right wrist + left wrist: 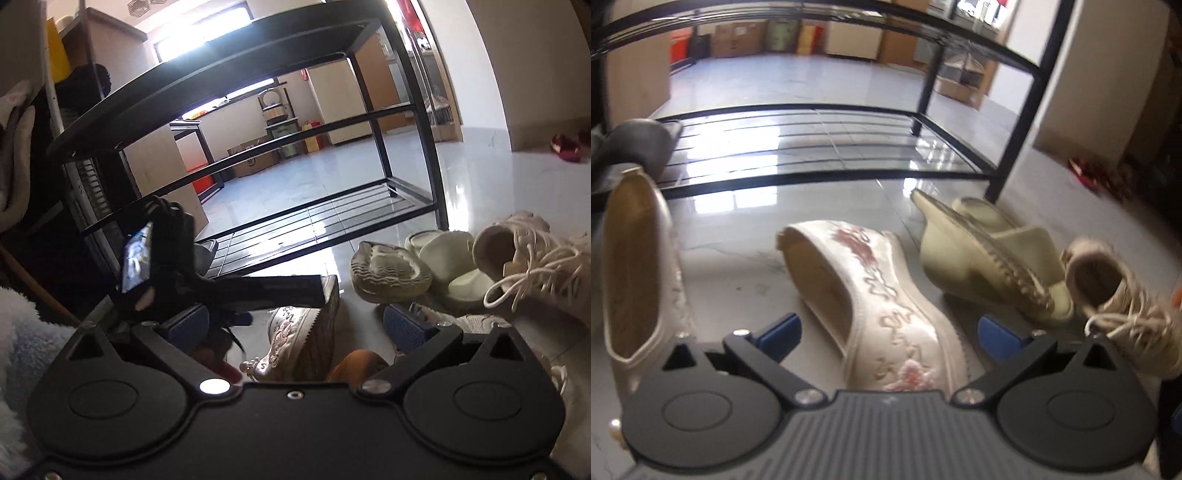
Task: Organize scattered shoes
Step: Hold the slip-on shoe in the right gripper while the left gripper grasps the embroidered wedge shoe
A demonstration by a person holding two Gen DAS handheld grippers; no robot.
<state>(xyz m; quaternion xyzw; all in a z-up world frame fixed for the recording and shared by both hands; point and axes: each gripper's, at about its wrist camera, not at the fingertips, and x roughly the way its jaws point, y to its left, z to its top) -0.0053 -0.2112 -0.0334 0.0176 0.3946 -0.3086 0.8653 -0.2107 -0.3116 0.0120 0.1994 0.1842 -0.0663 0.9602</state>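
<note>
Both tools stand wide open and hold nothing. Nearest, the left tool straddles the white embroidered wedge slipper with pink flowers, which lies on its side on the glossy tiled floor; its blue pads sit either side of the upper, apparently lined up for a grasp. Its matching mate stands on edge just to the left. The right tool hangs a little back over the same slipper, probably waiting its turn. To the right lie two pale green foam slides, one sole-up and leaning on the other, and touching them a cream lace-up sneaker, all still loose. Beyond stands the black metal shoe rack; a grey shoe sits at the left end of its bottom wire shelf, so the rack looks like the destination.
</note>
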